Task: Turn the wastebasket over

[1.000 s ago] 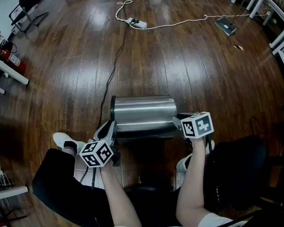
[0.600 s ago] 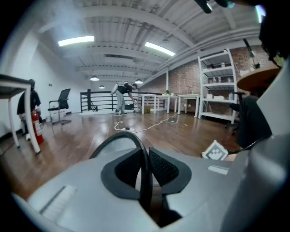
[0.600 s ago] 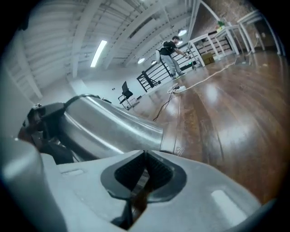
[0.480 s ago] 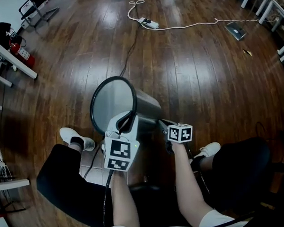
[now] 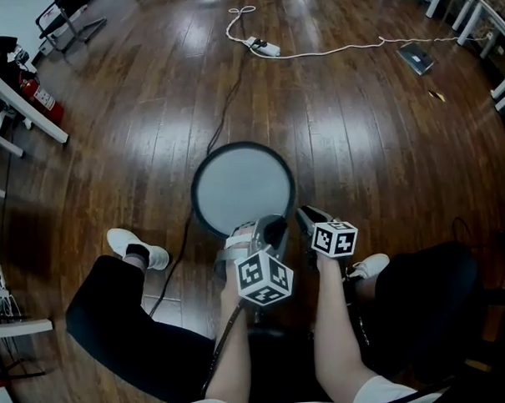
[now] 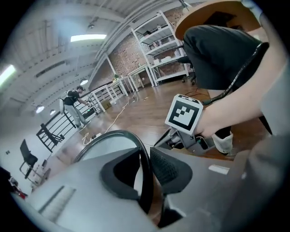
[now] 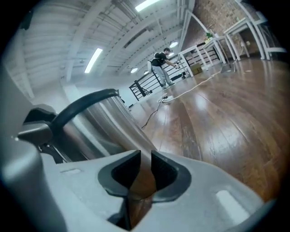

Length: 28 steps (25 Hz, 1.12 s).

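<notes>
The steel wastebasket (image 5: 244,188) stands on end on the wood floor, its round black-rimmed face turned up. My left gripper (image 5: 266,231) is at the near edge. In the left gripper view the black rim (image 6: 138,141) runs between the pads of the left gripper (image 6: 145,165). A thin pale gap shows beside one pad, and these jaws have just been opening. My right gripper (image 5: 307,217) hangs just right of the basket's near side. In the right gripper view the steel wall (image 7: 104,122) lies to the left, and the right gripper (image 7: 146,165) has just opened a little, with only floor showing in the narrow slot.
A white power strip (image 5: 258,44) and its cord lie far across the floor, and a black cable (image 5: 219,114) runs toward the basket. A fire extinguisher (image 5: 40,93) and table legs stand at the left. The person's shoes (image 5: 142,247) flank the basket. Another person (image 7: 161,61) stands far off.
The basket went from lying on its side to standing on end, round face up. The left gripper swung right and rolled with the rim. The right gripper dropped beside the basket's near right.
</notes>
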Each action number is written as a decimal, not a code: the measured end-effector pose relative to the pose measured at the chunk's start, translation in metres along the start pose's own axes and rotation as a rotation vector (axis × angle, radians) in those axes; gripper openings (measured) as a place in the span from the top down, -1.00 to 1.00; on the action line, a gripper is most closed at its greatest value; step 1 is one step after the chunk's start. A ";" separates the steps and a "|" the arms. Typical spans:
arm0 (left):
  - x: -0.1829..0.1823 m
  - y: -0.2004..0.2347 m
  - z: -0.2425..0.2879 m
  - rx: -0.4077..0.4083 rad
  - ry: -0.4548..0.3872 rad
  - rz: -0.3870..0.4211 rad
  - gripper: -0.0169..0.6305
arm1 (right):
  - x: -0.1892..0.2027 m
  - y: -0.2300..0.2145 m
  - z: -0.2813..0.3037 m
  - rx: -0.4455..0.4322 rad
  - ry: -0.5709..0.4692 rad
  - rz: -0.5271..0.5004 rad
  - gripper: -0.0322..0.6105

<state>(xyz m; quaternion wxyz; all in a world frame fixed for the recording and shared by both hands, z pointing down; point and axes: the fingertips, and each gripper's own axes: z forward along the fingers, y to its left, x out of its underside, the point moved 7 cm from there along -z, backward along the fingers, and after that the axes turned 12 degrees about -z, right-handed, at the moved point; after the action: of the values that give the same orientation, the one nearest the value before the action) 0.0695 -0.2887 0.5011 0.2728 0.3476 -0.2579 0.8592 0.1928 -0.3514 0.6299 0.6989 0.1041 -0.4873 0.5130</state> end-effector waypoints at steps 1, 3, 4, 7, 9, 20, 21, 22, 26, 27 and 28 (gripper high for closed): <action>0.000 -0.001 -0.001 -0.016 -0.026 -0.015 0.65 | -0.003 0.004 -0.002 -0.010 0.002 -0.034 0.73; -0.002 0.004 -0.007 -0.012 -0.113 -0.121 0.43 | -0.011 0.013 -0.007 -0.027 0.008 -0.112 0.73; -0.005 0.010 -0.013 0.007 -0.166 -0.206 0.32 | -0.017 0.017 -0.011 -0.030 0.009 -0.156 0.73; -0.015 0.032 -0.043 0.014 -0.313 -0.410 0.27 | -0.043 0.030 -0.027 -0.024 -0.008 -0.280 0.71; -0.019 0.041 -0.068 -0.037 -0.380 -0.452 0.27 | -0.062 0.041 -0.045 -0.001 -0.056 -0.332 0.71; 0.026 0.018 -0.190 -0.227 -0.564 -0.538 0.90 | -0.077 0.185 -0.153 -0.005 -0.377 -0.525 0.92; 0.033 0.013 -0.200 -0.228 -0.561 -0.528 0.90 | -0.072 0.202 -0.161 -0.018 -0.393 -0.543 0.92; 0.039 0.006 -0.210 -0.223 -0.561 -0.526 0.90 | -0.067 0.220 -0.171 -0.028 -0.411 -0.559 0.92; 0.059 -0.018 -0.258 -0.175 -0.600 -0.522 0.90 | -0.043 0.275 -0.215 0.021 -0.482 -0.569 0.92; 0.063 -0.024 -0.271 -0.165 -0.609 -0.514 0.90 | -0.036 0.284 -0.226 0.042 -0.489 -0.562 0.92; 0.067 -0.030 -0.284 -0.155 -0.615 -0.510 0.90 | -0.028 0.293 -0.237 0.059 -0.494 -0.555 0.92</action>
<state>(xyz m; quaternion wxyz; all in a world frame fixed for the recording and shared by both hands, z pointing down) -0.0816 -0.0676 0.3802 0.4126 0.6193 -0.2972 0.5982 0.0884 -0.0834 0.3846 0.6695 0.3730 -0.5795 0.2771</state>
